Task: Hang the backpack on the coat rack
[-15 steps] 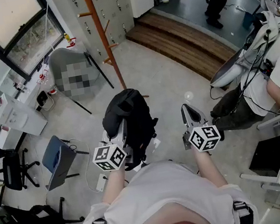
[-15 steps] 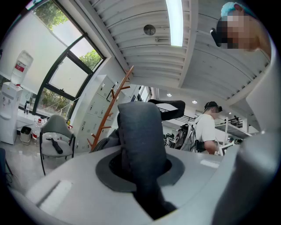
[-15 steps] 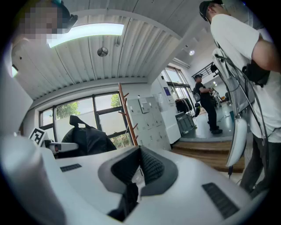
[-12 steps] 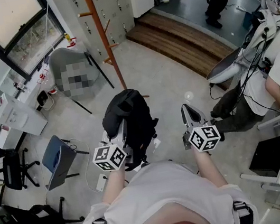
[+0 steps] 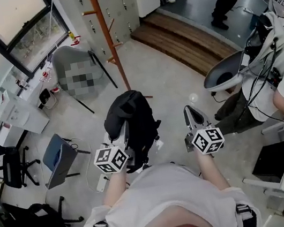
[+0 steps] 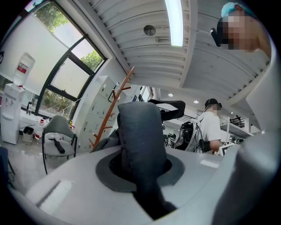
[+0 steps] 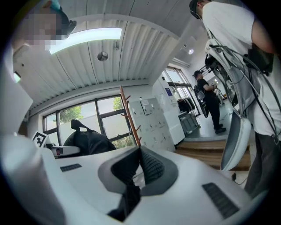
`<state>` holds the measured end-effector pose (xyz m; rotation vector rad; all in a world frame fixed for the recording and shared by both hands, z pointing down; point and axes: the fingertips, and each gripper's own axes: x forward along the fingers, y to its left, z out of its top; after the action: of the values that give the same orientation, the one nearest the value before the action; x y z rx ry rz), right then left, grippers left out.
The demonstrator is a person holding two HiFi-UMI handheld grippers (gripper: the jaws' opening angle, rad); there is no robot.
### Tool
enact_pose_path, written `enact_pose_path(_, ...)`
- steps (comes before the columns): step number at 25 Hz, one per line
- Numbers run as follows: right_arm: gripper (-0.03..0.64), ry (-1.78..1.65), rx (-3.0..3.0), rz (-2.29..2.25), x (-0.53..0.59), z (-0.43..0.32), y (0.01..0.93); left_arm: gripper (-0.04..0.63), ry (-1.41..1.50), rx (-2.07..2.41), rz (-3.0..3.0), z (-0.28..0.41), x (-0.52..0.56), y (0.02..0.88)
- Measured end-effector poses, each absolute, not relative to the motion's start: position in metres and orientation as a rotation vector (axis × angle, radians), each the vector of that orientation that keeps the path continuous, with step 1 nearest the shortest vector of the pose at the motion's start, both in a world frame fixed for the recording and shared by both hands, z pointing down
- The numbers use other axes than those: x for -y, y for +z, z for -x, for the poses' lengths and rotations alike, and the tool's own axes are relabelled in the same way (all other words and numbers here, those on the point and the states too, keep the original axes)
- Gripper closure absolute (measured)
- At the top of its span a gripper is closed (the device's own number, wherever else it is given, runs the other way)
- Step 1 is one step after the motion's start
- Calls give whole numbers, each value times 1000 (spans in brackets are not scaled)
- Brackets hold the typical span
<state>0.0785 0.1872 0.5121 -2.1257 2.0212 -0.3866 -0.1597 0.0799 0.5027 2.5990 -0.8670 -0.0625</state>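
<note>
The black backpack (image 5: 131, 118) hangs in front of me, and in the left gripper view its dark strap (image 6: 139, 132) fills the gap between the jaws. My left gripper (image 5: 125, 129) is shut on that strap and points level. The orange-brown coat rack (image 5: 110, 45) stands on the floor just beyond the backpack, its pegs bare; it also shows as a slanted pole (image 6: 114, 107) left of the strap. My right gripper (image 5: 189, 111) is level beside the backpack, a hand's width to its right, its jaws together with nothing between them (image 7: 139, 169). From there I see the backpack (image 7: 88, 138) and the rack (image 7: 131, 116).
A grey chair (image 5: 73, 68) stands left of the rack, with white lockers (image 5: 116, 0) behind. A blue chair (image 5: 57, 159) and black office chairs (image 5: 10, 166) are at the left. A wooden step (image 5: 184, 43) runs at the back right. A person (image 5: 281, 69) with a tipped chair (image 5: 224, 71) is close on the right.
Both grippers and the backpack have kept their places. The head view has tipped slightly, and the person at the right has swung the tipped chair a little.
</note>
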Motion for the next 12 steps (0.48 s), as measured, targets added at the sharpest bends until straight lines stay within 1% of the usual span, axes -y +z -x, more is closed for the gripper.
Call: enact_pose_path(12,607,-370,-2123,1953,-194,-85,510,520,-59,978,-2583,155,-103,497)
